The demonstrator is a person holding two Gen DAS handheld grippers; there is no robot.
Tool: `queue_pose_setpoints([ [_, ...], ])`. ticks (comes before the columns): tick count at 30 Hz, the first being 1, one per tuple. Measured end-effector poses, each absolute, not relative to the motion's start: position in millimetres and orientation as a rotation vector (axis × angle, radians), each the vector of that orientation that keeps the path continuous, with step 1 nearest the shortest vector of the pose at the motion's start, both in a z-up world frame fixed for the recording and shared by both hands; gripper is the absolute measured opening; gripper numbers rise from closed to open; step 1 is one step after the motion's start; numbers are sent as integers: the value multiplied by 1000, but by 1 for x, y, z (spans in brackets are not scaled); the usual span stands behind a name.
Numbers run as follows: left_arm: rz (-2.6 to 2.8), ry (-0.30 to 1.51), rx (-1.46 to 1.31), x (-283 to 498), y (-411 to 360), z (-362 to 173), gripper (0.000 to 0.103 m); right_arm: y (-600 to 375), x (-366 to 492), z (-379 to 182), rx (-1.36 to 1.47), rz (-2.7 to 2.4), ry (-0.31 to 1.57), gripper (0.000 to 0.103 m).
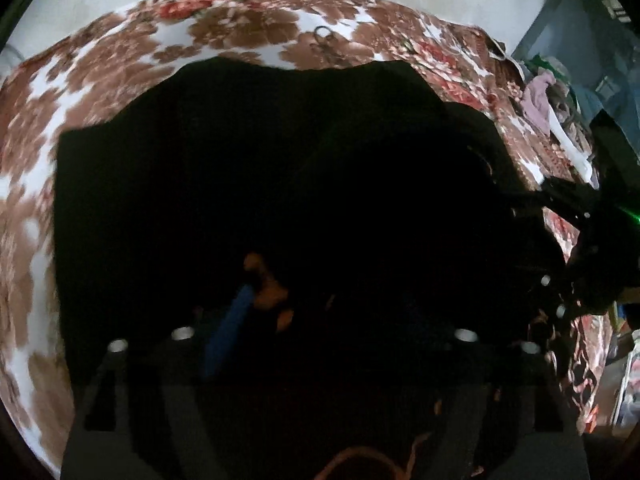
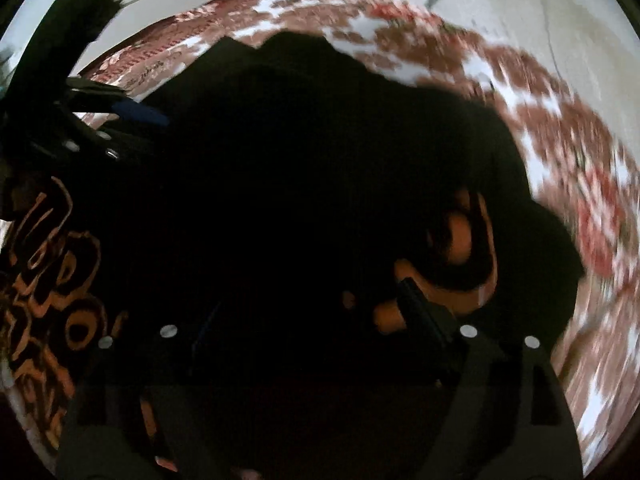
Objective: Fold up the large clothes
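Black garment [image 1: 280, 152] on floral bedspread [image 1: 248, 28]; clothes pile [image 1: 548, 100] beside

Home bedroom — floral bedspread [image 1: 100, 92]

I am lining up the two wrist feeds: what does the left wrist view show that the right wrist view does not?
Only the left wrist view: scissors lying on the blanket, and a pile of clothes off the bed's far edge. Only the right wrist view: orange lettering on dark cloth at the lower left. Both: the black garment spread on the floral blanket, with orange print on it.
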State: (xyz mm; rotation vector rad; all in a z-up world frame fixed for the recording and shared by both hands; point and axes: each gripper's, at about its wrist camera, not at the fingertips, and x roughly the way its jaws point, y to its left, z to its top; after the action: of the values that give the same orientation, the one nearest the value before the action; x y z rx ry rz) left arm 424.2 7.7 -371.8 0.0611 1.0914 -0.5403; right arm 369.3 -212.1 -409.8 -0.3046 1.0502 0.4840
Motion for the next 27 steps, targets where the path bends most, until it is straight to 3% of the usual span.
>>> queue_pose_setpoints([
  [4, -470, 1092, 49, 411, 33, -361, 84, -242, 365, -399, -185, 393, 1108, 81],
  [8, -441, 1047, 52, 430, 35, -341, 87, -256, 397, -369, -75, 313, 1059, 93],
  [13, -482, 984, 104, 467, 5, -325, 88, -238, 447, -351, -85, 292, 1007, 97],
  [27, -563, 1046, 377, 514, -50, -405, 91, -200, 491, -435, -251, 221, 1120, 97],
])
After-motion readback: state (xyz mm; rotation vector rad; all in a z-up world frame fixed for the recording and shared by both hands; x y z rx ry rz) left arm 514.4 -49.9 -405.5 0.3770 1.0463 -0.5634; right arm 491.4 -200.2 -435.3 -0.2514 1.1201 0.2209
